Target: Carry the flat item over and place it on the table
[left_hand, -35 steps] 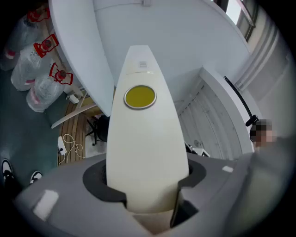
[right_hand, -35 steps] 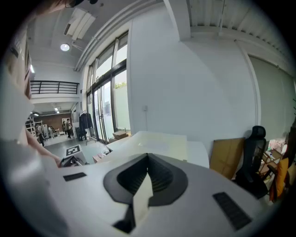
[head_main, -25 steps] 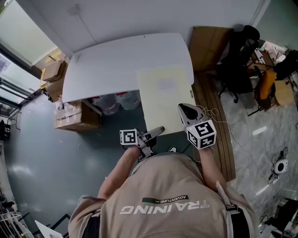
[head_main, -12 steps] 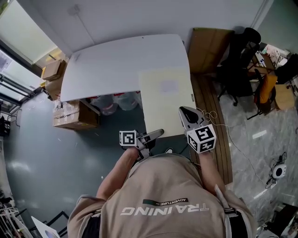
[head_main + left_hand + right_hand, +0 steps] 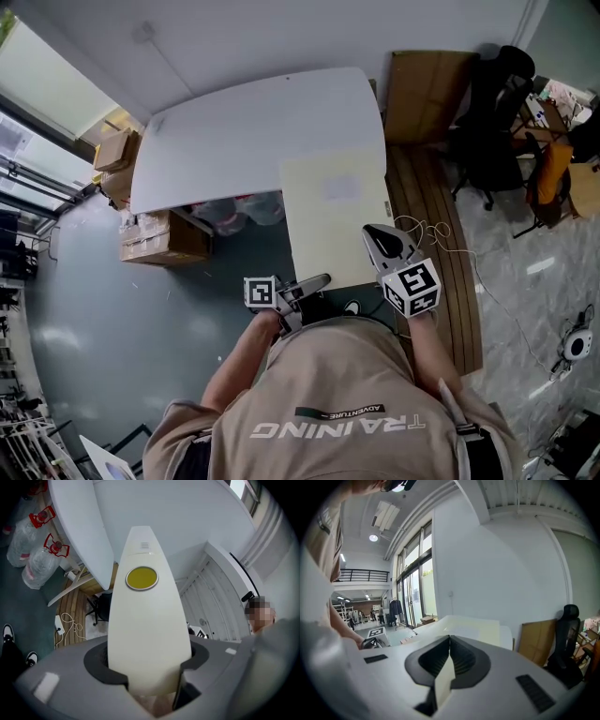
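Over the desk's (image 5: 234, 131) right end, the board (image 5: 333, 216) runs lengthwise away from the person. The left gripper (image 5: 309, 283) and right gripper (image 5: 378, 239) have their fingers clamped on its near corners.

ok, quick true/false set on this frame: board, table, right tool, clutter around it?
1. The board has its far end over the white table. True.
2. The board lies wholly on the table. False: its near end overhangs the edge, towards the person.
3. The right tool is open and empty. False: its jaws are shut on the board's edge.
4. Clear bottles sit on the floor by the table. True.
5. The black chair stands left of the table. False: in the head view it is to the right.
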Demonstrator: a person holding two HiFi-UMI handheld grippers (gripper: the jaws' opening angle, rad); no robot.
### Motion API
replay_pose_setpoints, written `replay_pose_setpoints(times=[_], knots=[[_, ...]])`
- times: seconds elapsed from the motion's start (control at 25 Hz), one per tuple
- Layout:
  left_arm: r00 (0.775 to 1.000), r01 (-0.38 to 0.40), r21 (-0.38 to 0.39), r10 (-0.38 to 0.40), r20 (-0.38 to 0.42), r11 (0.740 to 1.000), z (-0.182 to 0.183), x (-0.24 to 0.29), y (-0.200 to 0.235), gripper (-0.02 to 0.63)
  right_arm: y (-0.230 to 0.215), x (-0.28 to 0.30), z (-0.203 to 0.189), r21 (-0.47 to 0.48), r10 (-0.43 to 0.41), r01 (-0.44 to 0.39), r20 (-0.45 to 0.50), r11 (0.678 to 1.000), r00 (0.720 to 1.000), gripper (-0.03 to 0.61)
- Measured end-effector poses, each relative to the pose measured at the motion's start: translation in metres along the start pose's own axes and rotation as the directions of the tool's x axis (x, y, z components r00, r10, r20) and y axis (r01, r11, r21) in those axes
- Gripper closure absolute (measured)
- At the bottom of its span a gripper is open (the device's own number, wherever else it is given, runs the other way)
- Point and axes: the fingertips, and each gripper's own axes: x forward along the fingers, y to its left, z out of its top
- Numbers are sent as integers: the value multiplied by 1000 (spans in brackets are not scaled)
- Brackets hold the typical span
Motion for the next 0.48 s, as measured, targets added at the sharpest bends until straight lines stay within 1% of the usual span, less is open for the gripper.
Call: replay_pose_setpoints(times=[0.16, 0.28, 0.36, 0.48], knots=[[999, -54, -11, 54, -10, 998, 11, -4, 17, 327, -6, 14, -5, -1, 18, -18, -12, 1000, 1000, 571], [999, -36, -7, 36, -19, 999, 19, 1, 22, 327, -12, 22, -7, -1, 17, -17, -16, 1000, 1000, 571], [999, -34, -19, 33, -28, 999, 24, 3, 25, 327, -17, 27, -3, 3, 12, -12, -13, 1000, 1000, 571], [999, -15, -18, 14, -47, 1000, 37, 3, 25, 327, -21, 41, 2, 3, 8, -8, -15, 1000, 1000, 571]])
